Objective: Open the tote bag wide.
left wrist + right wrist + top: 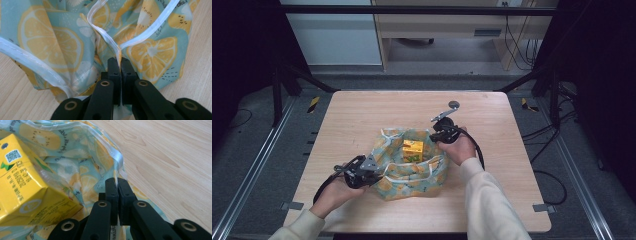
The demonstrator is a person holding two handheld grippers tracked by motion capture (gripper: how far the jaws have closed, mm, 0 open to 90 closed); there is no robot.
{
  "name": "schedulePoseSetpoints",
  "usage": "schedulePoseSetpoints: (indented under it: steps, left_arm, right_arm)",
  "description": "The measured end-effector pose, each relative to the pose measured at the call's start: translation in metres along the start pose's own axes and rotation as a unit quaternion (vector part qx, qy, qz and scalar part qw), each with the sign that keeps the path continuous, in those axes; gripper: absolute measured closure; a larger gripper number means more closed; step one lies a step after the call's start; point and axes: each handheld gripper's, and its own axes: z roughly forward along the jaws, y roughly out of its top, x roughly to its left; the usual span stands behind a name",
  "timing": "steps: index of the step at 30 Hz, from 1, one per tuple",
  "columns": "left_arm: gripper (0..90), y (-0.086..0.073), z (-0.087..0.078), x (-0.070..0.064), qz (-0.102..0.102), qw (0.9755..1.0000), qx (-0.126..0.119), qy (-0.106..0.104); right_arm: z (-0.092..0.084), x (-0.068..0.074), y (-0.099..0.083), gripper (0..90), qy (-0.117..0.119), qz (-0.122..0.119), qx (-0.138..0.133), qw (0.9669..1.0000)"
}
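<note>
1. Black jaws of the left gripper (117, 62), low in the middle of the left gripper view, are pressed together on the white-piped rim of a thin fabric bag (62, 42) printed with yellow lemon slices on pale teal.
2. Likewise the right gripper (116, 182), at the bottom centre of the right gripper view, is clamped on the bag's glossy edge, where the cloth folds up between the pads.
3. At the left of that view a yellow carton (27, 192), box-shaped with sharp corners, printed text and a small code square, lies tilted inside the bag.
4. Seen from the high view, the crumpled bag (412, 170) sits slightly below the middle of the frame, with the carton (413, 149) in its open mouth, the left gripper (379, 170) at its lower-left rim and the right gripper (438, 138) at its upper-right rim.
5. Light wood-grain table (362, 115) with rounded corners bears it all.
6. Grey floor, metal rails and dark frame posts surround the table; pale cabinets stand along the top.
</note>
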Motion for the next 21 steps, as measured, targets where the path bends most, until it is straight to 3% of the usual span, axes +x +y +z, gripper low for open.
schedulePoseSetpoints:
  steps: [6,7,8,9,10,11,12,13,14,15,21]
  left_arm:
    - [87.9,-0.003,0.002,0.003,-0.002,1.0000,0.003,0.001]
    - [87.4,-0.003,0.002,0.002,-0.002,1.0000,0.000,0.001]
    - [83.2,-0.003,0.000,0.002,-0.003,1.0000,-0.006,0.007]
    - [79.1,-0.003,0.000,0.002,-0.003,1.0000,-0.006,0.007]
    - [75.3,-0.001,-0.005,0.002,-0.005,0.9997,-0.018,0.015]
    - [71.9,-0.001,-0.005,0.002,-0.005,0.9997,-0.018,0.015]
    - [68.0,0.002,-0.011,0.002,-0.005,0.9992,-0.028,0.027]
    - [62.5,0.002,-0.011,0.002,-0.005,0.9992,-0.028,0.027]
    - [62.5,0.004,-0.015,0.002,-0.006,0.9989,-0.031,0.033]
    - [56.4,0.009,-0.024,0.003,-0.009,0.9981,-0.045,0.042]
    - [47.5,0.021,-0.045,0.009,-0.010,0.9957,-0.071,0.059]
  right_arm:
    - [-0.003,-0.002,-0.007,83.8,-0.002,0.004,0.010,0.9999]
    - [-0.003,-0.002,-0.007,80.9,-0.004,0.008,0.008,0.9999]
    - [-0.005,-0.003,-0.008,71.7,-0.009,0.005,0.000,0.9999]
    - [-0.005,-0.003,-0.008,71.7,-0.009,0.005,0.000,0.9999]
    - [-0.012,-0.002,-0.007,61.1,-0.016,0.004,-0.014,0.9998]
    - [-0.012,-0.002,-0.007,61.1,-0.016,0.004,-0.014,0.9998]
    - [-0.021,0.000,-0.005,51.8,-0.021,0.004,-0.025,0.9995]
    - [-0.027,0.001,-0.005,47.1,-0.025,-0.001,-0.028,0.9993]
    - [-0.027,0.001,-0.005,47.1,-0.025,-0.001,-0.028,0.9993]
    - [-0.039,0.005,-0.006,41.5,-0.028,-0.008,-0.040,0.9988]
    - [-0.069,0.020,-0.020,34.1,-0.028,-0.019,-0.063,0.9974]
